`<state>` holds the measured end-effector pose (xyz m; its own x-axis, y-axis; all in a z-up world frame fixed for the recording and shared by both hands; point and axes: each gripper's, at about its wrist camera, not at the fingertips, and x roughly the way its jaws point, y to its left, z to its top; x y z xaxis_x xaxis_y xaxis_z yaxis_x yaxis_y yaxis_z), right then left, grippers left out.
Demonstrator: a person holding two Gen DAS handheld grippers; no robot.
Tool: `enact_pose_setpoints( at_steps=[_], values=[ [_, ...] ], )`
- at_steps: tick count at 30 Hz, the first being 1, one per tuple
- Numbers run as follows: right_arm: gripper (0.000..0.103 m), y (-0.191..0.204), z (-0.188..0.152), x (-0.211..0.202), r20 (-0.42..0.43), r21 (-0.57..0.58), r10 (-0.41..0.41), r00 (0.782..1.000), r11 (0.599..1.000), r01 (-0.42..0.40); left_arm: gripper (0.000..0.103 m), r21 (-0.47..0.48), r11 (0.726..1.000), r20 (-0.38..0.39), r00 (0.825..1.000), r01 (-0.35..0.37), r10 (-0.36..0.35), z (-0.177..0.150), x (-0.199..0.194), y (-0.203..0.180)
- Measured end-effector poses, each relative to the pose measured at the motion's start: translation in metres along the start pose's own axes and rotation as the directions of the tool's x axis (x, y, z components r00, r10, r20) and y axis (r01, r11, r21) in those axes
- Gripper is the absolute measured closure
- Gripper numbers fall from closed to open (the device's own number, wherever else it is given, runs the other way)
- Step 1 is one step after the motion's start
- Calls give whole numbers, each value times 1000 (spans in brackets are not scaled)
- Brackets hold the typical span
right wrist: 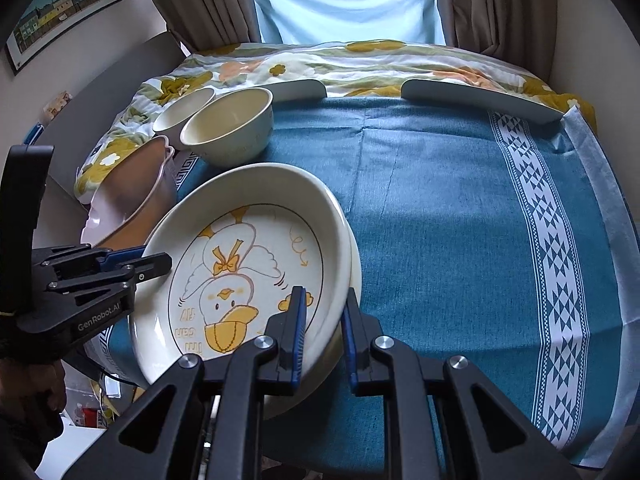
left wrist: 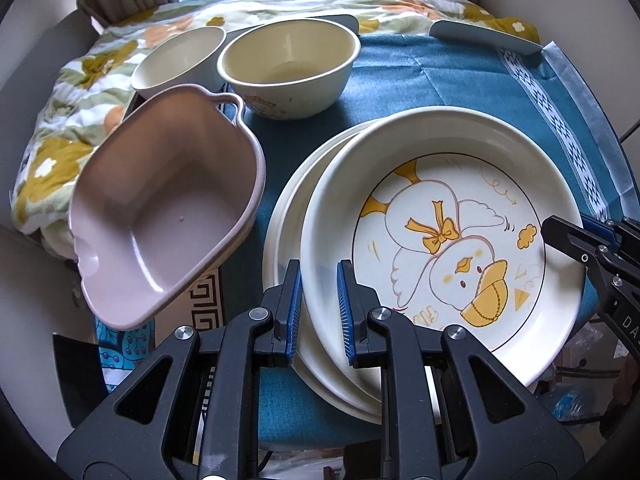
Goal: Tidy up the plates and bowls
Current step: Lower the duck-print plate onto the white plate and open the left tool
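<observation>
Two hand-held grippers closing in on a stack of plates atop a blue tablecloth [right wrist: 460, 220]. Left gripper [left wrist: 318, 312] with jaws parted, straddling the near rim of the duck plate [left wrist: 440, 248], blue pads either side of the rim, contact not clear enough to call. Right gripper [right wrist: 324, 340] likewise parted, one finger inside the same plate's rim, the other outside; grip on the rim not confirmed. Duck plate resting slightly askew on a plain plate [left wrist: 288, 216] beneath, directly ahead of both grippers. Seen from the left wrist, right gripper entering at the far right edge, its tip over the plate's rim. Left of the left gripper, a pink handled basin [left wrist: 160, 216], tilted, just beside the stack. Farther ahead and left, a cream bowl [left wrist: 288, 68], with a smaller cream bowl [left wrist: 180, 60] touching or nearly touching its left side. Beyond the table, a floral quilt [right wrist: 320, 64], curtains [right wrist: 200, 0] and a bright window. Framed picture [right wrist: 60, 8] on the wall, upper left from the right wrist.
</observation>
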<state>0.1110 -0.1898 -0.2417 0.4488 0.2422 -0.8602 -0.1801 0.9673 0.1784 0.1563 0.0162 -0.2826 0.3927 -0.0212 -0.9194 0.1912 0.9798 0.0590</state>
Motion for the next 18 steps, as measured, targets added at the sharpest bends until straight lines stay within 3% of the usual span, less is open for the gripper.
enact_pose_setpoints(
  at_steps=[7, 18],
  values=[
    [87, 3, 3, -5, 16, -17, -33, 999, 999, 33, 87, 85, 990, 22, 994, -111, 110, 0, -4, -15],
    [87, 6, 4, -5, 7, -24, -51, 999, 998, 51, 87, 78, 992, 16, 995, -97, 96, 2, -4, -13]
  ],
)
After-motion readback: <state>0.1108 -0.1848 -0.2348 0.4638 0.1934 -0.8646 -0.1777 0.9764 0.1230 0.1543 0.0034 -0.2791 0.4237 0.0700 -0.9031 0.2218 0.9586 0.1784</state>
